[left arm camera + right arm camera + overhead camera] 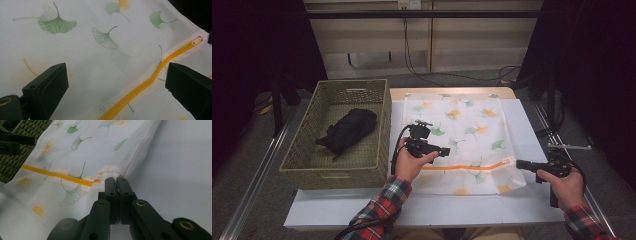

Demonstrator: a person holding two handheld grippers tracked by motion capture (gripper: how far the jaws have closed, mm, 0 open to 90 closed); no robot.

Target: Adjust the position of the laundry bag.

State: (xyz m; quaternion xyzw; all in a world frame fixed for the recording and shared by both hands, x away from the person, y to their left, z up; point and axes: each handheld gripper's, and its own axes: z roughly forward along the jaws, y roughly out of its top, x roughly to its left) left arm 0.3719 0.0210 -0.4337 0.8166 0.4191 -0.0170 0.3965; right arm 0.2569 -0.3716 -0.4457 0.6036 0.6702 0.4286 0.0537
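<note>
A white mesh bag (462,125) printed with green and yellow ginkgo leaves lies flat on the white table (492,207). An orange zipper (467,166) runs across it near its front edge. My right gripper (518,163) is shut on the bag's right edge at the zipper's end, and in the right gripper view its jaws (116,180) pinch the white fabric beside the zipper (55,174). My left gripper (446,150) hovers over the bag's left part, open. In the left gripper view its jaws (116,67) stand wide apart above the bag (100,57), with the zipper (155,72) running diagonally between them.
A green wicker basket (337,177) stands left of the bag, touching the table's left side, with a black folded bundle (349,127) inside. The basket's weave (30,130) shows past the bag's far edge. Bare white table lies right of the bag and along the front.
</note>
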